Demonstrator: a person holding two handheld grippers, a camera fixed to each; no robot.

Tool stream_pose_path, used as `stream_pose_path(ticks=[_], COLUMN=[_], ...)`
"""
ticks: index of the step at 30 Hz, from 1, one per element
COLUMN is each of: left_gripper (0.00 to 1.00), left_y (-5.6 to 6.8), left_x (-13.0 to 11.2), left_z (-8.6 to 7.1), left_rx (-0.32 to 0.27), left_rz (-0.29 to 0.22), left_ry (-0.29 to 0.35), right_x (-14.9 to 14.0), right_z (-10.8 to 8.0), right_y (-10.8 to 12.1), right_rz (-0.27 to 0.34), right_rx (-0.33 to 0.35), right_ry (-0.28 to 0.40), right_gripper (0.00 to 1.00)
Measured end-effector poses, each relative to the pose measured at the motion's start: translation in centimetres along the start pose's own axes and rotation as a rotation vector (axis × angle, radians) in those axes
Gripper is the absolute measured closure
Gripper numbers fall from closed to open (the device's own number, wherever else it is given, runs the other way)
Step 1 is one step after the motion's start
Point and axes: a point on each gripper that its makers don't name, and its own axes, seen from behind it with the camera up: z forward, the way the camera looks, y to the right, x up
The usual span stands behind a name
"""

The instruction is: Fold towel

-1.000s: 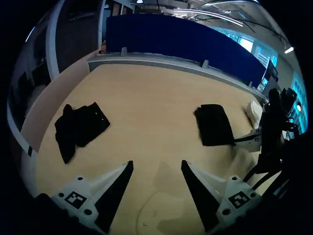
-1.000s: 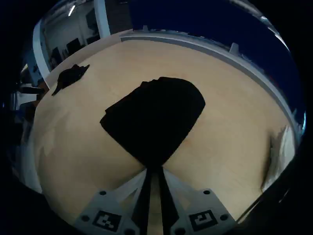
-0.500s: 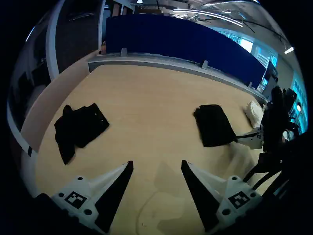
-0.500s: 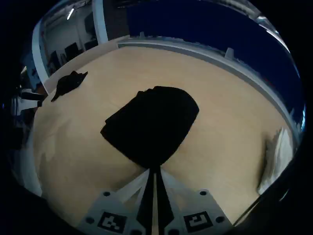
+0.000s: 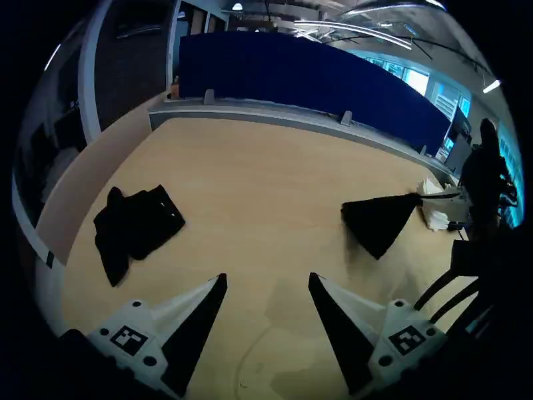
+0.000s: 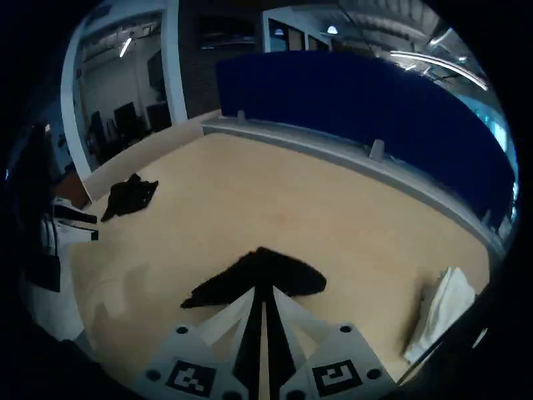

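1. L gripper (image 5: 266, 275): jaws wide apart, nothing btwn, low over wooden table (image 5: 253, 167).
2. R gripper (image 6: 263, 290): jaws closed on edge of black towel (image 6: 260, 272), which hangs from its tips over the table.
3. Far left: crumpled black cloth (image 5: 133, 223); right edge: white cloths (image 6: 443, 310).
4. Back: blue partition (image 5: 300, 67).

Light wood table (image 5: 266, 180), grey rail (image 5: 266, 117) along its far edge, blue partition (image 5: 300, 67) behind. Crumpled black cloth (image 5: 133, 223) lies at the table's left side. White folded cloths (image 6: 443, 310) stacked near the right edge. Strip lights (image 5: 353, 27) overhead.
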Motion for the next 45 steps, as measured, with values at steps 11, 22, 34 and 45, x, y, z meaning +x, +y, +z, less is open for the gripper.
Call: stream_pose_path(ticks=[11,22,34,45], left_gripper=[0.09,0.09,0.09,0.09], left_y=[0.6,1.8,2.5,2.5], left_x=[1.4,1.9,1.5,1.5], left_z=[-0.9,-1.3,-1.7,-1.6], left_rx=[-0.011,-0.027,-0.034,-0.028], left_rz=[-0.002,0.008,0.006,0.011], left_ry=[0.030,0.043,0.042,0.037], right_x=[6.8,8.2,8.9,9.6], right_z=[-4.7,-8.2,-11.2,-12.7], right_y=[0.9,4.1,9.5,15.5], right_rz=[-0.022,-0.004,0.012,0.028], right_rx=[-0.014,-0.060,-0.121,-0.185], right_ry=[0.110,0.141,0.142,0.139], right_gripper=[0.97,0.97,0.97,0.97])
